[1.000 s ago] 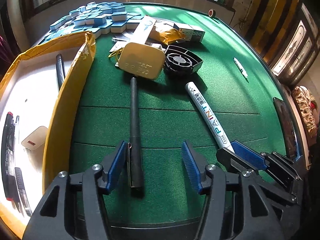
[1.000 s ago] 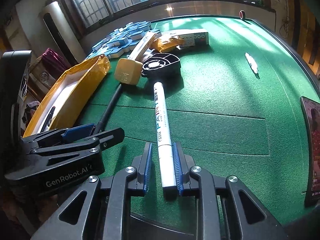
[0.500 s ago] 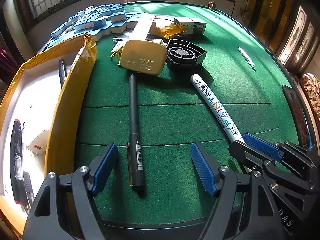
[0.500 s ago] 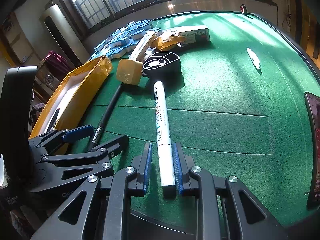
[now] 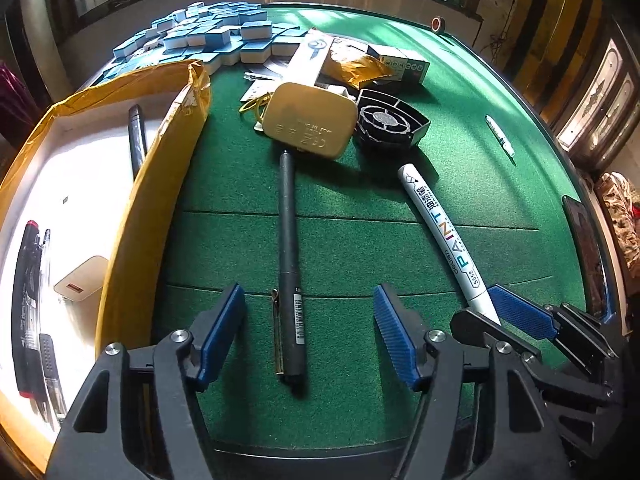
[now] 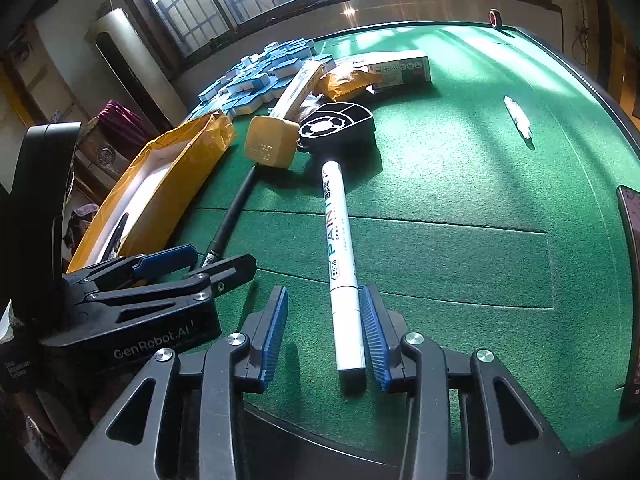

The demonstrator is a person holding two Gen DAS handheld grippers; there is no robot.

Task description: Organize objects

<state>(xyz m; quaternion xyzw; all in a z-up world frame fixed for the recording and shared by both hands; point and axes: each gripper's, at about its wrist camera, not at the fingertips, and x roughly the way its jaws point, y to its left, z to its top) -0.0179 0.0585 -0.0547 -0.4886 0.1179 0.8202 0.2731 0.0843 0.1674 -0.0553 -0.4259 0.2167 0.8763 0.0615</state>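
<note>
A black pen (image 5: 288, 232) lies on the green felt, pointing away from me. Its near end sits between the fingers of my left gripper (image 5: 308, 292), whose jaws are wide but closing, and neither pad touches it. A white paint marker (image 6: 340, 248) also lies flat on the felt. My right gripper (image 6: 324, 292) straddles its near end with jaws opening; the left pad stands clear and the right pad is close beside it. Each gripper shows in the other's view: the right gripper (image 5: 492, 316) over the marker (image 5: 440, 224), the left gripper (image 6: 192, 264) over the pen (image 6: 232, 216).
A yellow cardboard box (image 5: 160, 184) with several pens inside stands on the left. Beyond the pen and marker sit a gold tin (image 5: 310, 124), a black fan (image 5: 390, 122), packets and blue-and-white tiles (image 5: 208, 36). A small white pen (image 6: 518, 118) lies right; a dark slab (image 6: 630, 280) lines the right edge.
The right jaws, earlier shut on the marker, have spread apart. The left jaws have widened and the pen, earlier against the left pad, now lies free between them.
</note>
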